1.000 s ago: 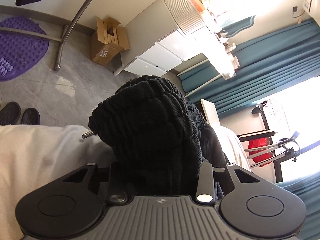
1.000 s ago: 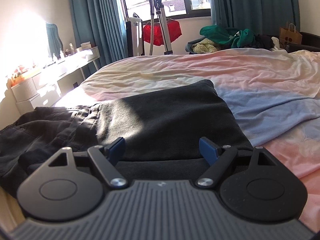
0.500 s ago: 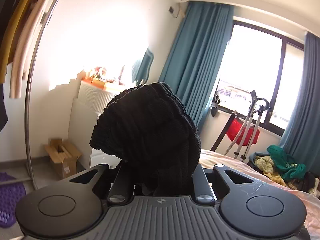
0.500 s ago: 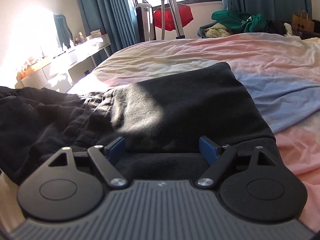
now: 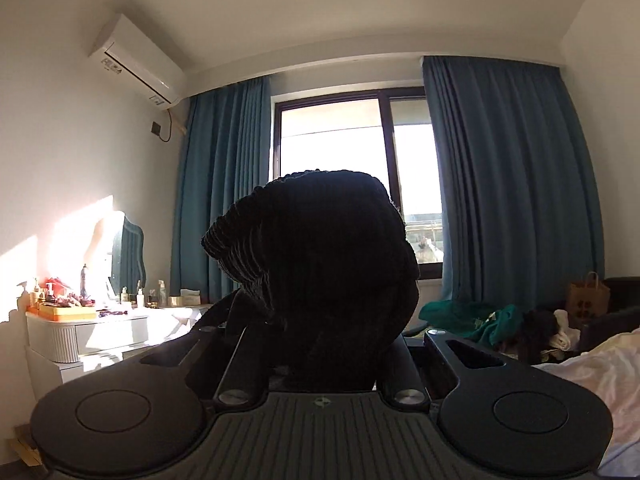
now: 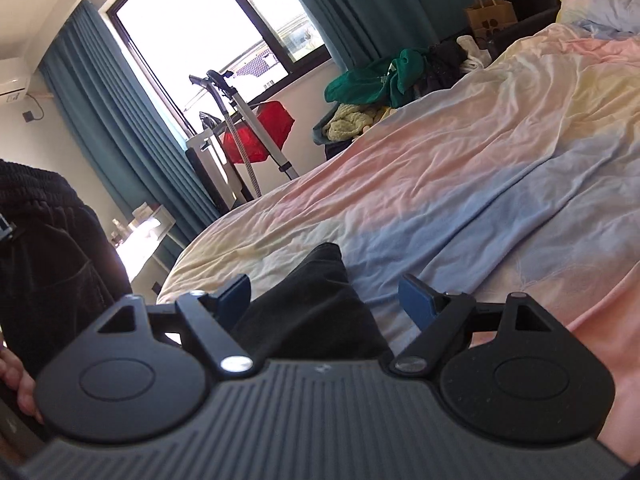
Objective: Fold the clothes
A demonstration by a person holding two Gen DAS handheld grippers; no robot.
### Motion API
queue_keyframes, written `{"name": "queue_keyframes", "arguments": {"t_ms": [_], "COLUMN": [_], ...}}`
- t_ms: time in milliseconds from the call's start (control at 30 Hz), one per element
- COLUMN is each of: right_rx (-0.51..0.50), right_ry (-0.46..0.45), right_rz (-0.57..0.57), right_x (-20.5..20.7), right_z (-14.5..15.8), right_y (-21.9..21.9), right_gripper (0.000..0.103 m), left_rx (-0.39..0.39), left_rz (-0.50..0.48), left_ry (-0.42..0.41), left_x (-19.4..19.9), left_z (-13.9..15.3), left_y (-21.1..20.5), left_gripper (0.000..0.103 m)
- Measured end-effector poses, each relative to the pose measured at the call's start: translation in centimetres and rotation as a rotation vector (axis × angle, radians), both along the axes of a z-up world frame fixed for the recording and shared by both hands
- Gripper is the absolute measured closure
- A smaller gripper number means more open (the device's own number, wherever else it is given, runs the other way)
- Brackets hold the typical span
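A black garment with a ribbed waistband [image 5: 320, 256] bulges up between the fingers of my left gripper [image 5: 320, 344]. Its jaws are closing on the cloth, held level and facing the window. The bunched fabric hides the fingertips. In the right wrist view the same black garment [image 6: 52, 264] hangs at the left, and one corner of it [image 6: 316, 300] lies on the bed between the blue pads [image 6: 416, 298] of my right gripper [image 6: 326, 296]. That gripper is open, and its pads stand clear of the cloth.
The bed has a pastel sheet [image 6: 460, 184]. Beyond it are a pile of green and yellow clothes [image 6: 372, 80], a paper bag [image 6: 490, 18], a garment steamer with a red item [image 6: 256, 132], teal curtains [image 5: 508, 184] and a white dresser [image 5: 80, 328]. A person's fingers [image 6: 16, 384] show at the left edge.
The left gripper rolled upright and swung from the floor and drawers toward the window, carrying the black waistband up. The right gripper rolled and rose; the black garment slid off most of the bed.
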State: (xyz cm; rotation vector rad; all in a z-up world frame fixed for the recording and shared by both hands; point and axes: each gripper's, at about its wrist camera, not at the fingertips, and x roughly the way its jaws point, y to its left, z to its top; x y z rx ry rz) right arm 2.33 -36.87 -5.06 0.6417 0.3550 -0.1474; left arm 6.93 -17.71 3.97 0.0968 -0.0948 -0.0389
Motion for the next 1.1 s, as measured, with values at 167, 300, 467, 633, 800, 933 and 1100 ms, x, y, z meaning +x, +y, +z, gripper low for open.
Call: {"name": "queue_keyframes", "arguments": {"t_ms": [167, 300, 467, 633, 800, 933, 1100], "right_rx": [0.086, 0.201, 0.342, 0.360, 0.356, 0.344, 0.366], "right_ry": [-0.023, -0.045, -0.032, -0.034, -0.015, 0.030, 0.127], "right_rz": [-0.091, -0.151, -0.104, -0.033, 0.028, 0.044, 0.032], "right_x": [-1.0, -1.7, -1.0, -0.3, 0.3, 0.8, 1.6], "right_z": [-0.6, -1.8, -3.6, -3.7, -3.5, -3.7, -5.2], "right_y": [-4.4, -7.5, -8.8, -8.0, -7.0, -6.0, -5.1], "right_gripper": [0.019, 0.018, 0.018, 0.018, 0.018, 0.018, 0.018], "left_rx": [0.133, 0.243, 0.350, 0.469, 0.553, 0.551, 0.542], "left_rz": [-0.105, -0.171, -0.214, -0.258, -0.321, -0.330, -0.298], "left_ry": [0.086, 0.198, 0.246, 0.352, 0.391, 0.443, 0.518], "left_x": [0.5, 1.9, 2.4, 3.3, 2.2, 1.3, 1.4], "left_z": [-8.6, -14.4, -17.3, -17.9, -17.7, -16.7, -14.9], "left_y": [-8.3, -12.1, -12.8, -9.3, -4.5, -0.6, 5.5], "left_gripper": [0.088, 0.087, 0.081, 0.033, 0.008, 0.008, 0.008]}}
